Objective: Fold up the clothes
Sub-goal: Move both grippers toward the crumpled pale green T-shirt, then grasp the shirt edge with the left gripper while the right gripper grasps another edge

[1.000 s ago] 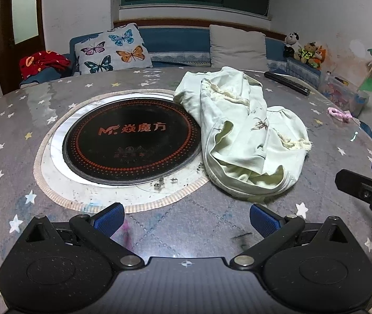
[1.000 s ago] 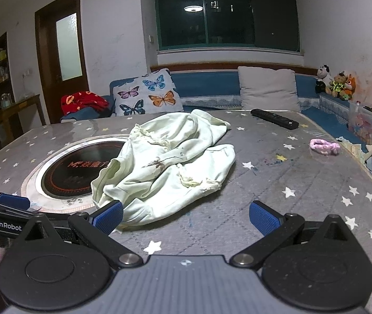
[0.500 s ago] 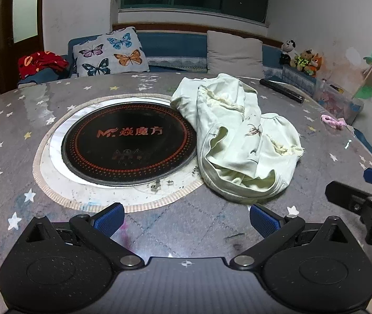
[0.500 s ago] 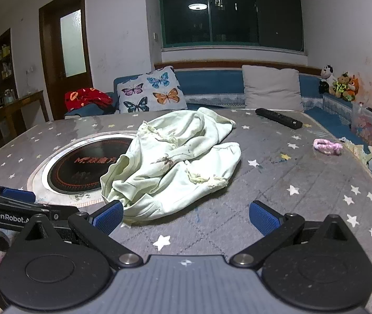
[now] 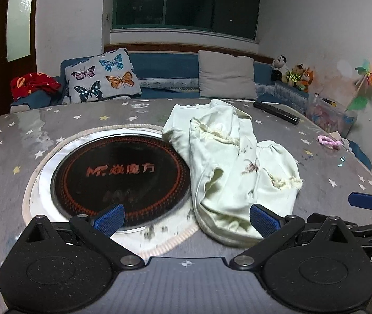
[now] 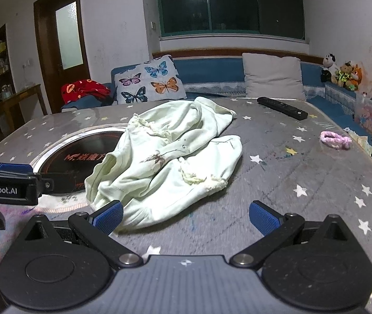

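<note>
- One pale green garment (image 5: 238, 172), crumpled; long axis from the table's (image 5: 23, 136) near edge toward its far edge; overlapping the round hob (image 5: 118, 175)
- Two grippers: left gripper (image 5: 186, 218) and right gripper (image 6: 184, 216) both wide open, empty

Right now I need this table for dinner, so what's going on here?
A person holds two tools over a crumpled pale green garment on the star-print table. The left tool and the right tool are both open at its near edge, gripping nothing. The garment partly covers the round cooktop. Folding hasn't begun.
</note>
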{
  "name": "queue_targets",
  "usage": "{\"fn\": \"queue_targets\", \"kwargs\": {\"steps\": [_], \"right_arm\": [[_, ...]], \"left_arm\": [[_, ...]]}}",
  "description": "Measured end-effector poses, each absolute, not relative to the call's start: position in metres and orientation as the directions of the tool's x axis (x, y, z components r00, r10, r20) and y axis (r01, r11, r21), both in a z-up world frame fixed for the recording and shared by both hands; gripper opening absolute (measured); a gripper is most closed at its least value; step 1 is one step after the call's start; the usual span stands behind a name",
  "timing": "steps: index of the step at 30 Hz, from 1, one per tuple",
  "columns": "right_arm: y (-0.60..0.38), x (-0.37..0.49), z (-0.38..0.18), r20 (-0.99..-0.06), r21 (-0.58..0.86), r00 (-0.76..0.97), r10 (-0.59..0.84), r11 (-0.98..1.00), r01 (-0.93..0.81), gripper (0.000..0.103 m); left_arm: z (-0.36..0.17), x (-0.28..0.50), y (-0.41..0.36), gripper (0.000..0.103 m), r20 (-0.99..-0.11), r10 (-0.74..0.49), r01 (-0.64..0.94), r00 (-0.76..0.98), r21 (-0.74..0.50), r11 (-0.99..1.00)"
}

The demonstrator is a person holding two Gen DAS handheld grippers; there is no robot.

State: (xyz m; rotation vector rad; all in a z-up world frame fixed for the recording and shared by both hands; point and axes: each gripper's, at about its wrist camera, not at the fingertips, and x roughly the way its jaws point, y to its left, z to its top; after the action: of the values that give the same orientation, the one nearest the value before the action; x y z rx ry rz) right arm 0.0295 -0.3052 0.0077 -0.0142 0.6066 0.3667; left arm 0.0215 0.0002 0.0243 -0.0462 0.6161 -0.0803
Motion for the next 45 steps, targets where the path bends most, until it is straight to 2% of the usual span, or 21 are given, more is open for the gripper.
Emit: {"fn": "queue_targets", "kwargs": {"steps": [6, 9, 15, 22, 28, 32, 35, 38, 40, 41, 43, 44, 45], "right_arm": [[-0.311, 0.06, 0.009, -0.577, 0.111, 0.75, 0.324, 0.941, -0.32, 0.102], [-0.316, 0.077, 0.01, -0.589, 0.132, 0.743, 0.319, 0.945, -0.3, 0.098], [-0.324, 0.114, 0.009, -0.615, 0.164, 0.724, 0.312, 0.949, -0.269, 0.092], [-0.328, 0.153, -0.002, -0.648, 0.204, 0.696, 0.309, 0.951, -0.233, 0.075], [-0.329, 0.182, -0.011, -0.667, 0.226, 0.678, 0.309, 0.951, -0.211, 0.061], [-0.328, 0.196, -0.016, -0.676, 0.233, 0.668, 0.31, 0.951, -0.206, 0.057], [-0.328, 0.204, -0.019, -0.68, 0.241, 0.661, 0.317, 0.948, -0.207, 0.055], [-0.325, 0.208, -0.021, -0.681, 0.235, 0.659, 0.318, 0.948, -0.214, 0.054], [-0.322, 0.21, -0.021, -0.682, 0.22, 0.661, 0.314, 0.949, -0.224, 0.053], [-0.32, 0.21, -0.021, -0.682, 0.212, 0.661, 0.312, 0.95, -0.229, 0.051], [-0.317, 0.212, -0.022, -0.681, 0.21, 0.66, 0.317, 0.948, -0.238, 0.041], [-0.316, 0.213, -0.022, -0.68, 0.218, 0.656, 0.327, 0.945, -0.244, 0.038], [-0.316, 0.214, -0.022, -0.68, 0.222, 0.654, 0.332, 0.943, -0.247, 0.031]], "left_arm": [[0.026, 0.054, -0.002, 0.103, -0.604, -0.067, 0.058, 0.794, -0.035, 0.998], [0.028, 0.073, 0.0, 0.102, -0.622, -0.072, 0.061, 0.779, -0.039, 0.997], [0.04, 0.11, -0.004, 0.09, -0.614, -0.09, 0.102, 0.784, -0.015, 0.995], [0.046, 0.168, -0.015, 0.077, -0.612, -0.108, 0.133, 0.784, -0.004, 0.991], [0.038, 0.21, -0.032, 0.077, -0.625, -0.148, 0.202, 0.766, 0.017, 0.979], [0.028, 0.234, -0.04, 0.077, -0.659, -0.159, 0.226, 0.736, 0.017, 0.974], [0.021, 0.246, -0.044, 0.072, -0.677, -0.178, 0.244, 0.714, 0.002, 0.97], [0.015, 0.253, -0.044, 0.055, -0.702, -0.228, 0.28, 0.675, -0.042, 0.959], [0.012, 0.254, -0.044, 0.036, -0.708, -0.253, 0.3, 0.659, -0.061, 0.952], [0.011, 0.254, -0.044, 0.031, -0.711, -0.266, 0.309, 0.651, -0.071, 0.948], [0.01, 0.254, -0.044, 0.015, -0.713, -0.287, 0.325, 0.64, -0.087, 0.942], [0.01, 0.253, -0.044, 0.014, -0.712, -0.296, 0.332, 0.637, -0.093, 0.939], [0.011, 0.251, -0.044, 0.01, -0.708, -0.298, 0.336, 0.64, -0.091, 0.937]]}}
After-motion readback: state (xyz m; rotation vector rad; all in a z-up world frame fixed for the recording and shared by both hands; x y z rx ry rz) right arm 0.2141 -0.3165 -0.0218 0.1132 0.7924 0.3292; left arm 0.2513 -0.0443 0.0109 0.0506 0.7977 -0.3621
